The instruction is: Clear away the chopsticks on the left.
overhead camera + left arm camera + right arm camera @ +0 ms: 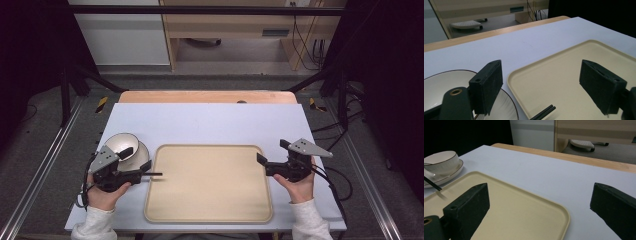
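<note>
At the lower middle of the high view lies a beige tray [208, 184], rectangular with rounded corners and a low raised rim, flat on the pale blue surface [210, 122]. Nothing lies wholly inside it; only the tips of a pair of black chopsticks [152, 174] reach over its left rim, at the centre-left of the frame. In the left gripper view the same tips [543, 113] show at the bottom edge, two thin dark sticks side by side over the tray's near corner [564, 82].

Left of the tray, in the high view, a white bowl [121, 146] sits on a white plate [143, 151]. The right gripper view shows them at the upper left of its frame: the bowl [441, 162] is round and cream-white with a thin dark line along its rim, standing upright on the plate [450, 175], which has the same dark edge line. What the bowl holds cannot be made out. The plate lies just beside the tray, apart from it.

The left gripper [131, 162] is held at the lower left of the high view, partly over the bowl and plate, its jaws wide apart and pressing on nothing; whether some other part of it holds the chopsticks cannot be told. The right gripper [272, 156] is at the right edge of the tray, jaws likewise spread, with bare tray [519, 212] and surface between them.
</note>
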A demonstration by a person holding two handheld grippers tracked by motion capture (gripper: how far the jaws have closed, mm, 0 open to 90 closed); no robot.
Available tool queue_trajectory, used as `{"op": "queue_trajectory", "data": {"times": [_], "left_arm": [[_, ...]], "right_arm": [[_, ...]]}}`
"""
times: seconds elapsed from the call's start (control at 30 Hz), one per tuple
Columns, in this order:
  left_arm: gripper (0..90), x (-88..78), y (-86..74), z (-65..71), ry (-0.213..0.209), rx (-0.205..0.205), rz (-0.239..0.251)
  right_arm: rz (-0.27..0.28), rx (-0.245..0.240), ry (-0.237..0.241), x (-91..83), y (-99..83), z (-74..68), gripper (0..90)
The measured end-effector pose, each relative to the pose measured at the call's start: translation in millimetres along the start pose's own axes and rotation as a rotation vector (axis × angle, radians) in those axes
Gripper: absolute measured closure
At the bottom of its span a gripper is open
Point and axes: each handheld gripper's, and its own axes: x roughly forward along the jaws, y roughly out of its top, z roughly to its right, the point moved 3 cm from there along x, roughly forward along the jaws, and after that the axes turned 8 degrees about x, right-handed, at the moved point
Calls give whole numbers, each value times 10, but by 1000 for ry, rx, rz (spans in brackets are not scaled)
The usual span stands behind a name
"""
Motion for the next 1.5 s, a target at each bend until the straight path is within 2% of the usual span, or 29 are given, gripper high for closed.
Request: {"op": "queue_trajectory", "data": {"times": [0.2, 0.5, 0.7, 0.8, 1.1, 1.27, 1.3, 1.5], "left_arm": [[201, -68, -7, -25, 8, 4, 0], [205, -214, -113, 43, -32, 51, -38], [205, -293, -187, 56, -38, 43, -48], [207, -368, -280, 61, -46, 37, -61], [216, -463, -512, 120, -61, 35, -115], [221, -392, -618, 59, -49, 31, -160], [222, -379, -643, 30, -38, 40, -172], [242, -322, -758, -164, 6, 26, -209]], "right_arm": [[-8, -14, -7, 4, -10, 8, 28], [-3, -18, 1, -33, -11, -35, 32], [2, -21, 5, -58, 1, -50, 35], [-3, -39, 3, -61, 7, -73, 35], [-8, -49, 19, -52, 14, -143, 36], [-9, -48, 18, -48, 14, -141, 37], [-11, -46, 16, -47, 13, -140, 37], [-18, -45, 15, -32, 9, -138, 39]]}}
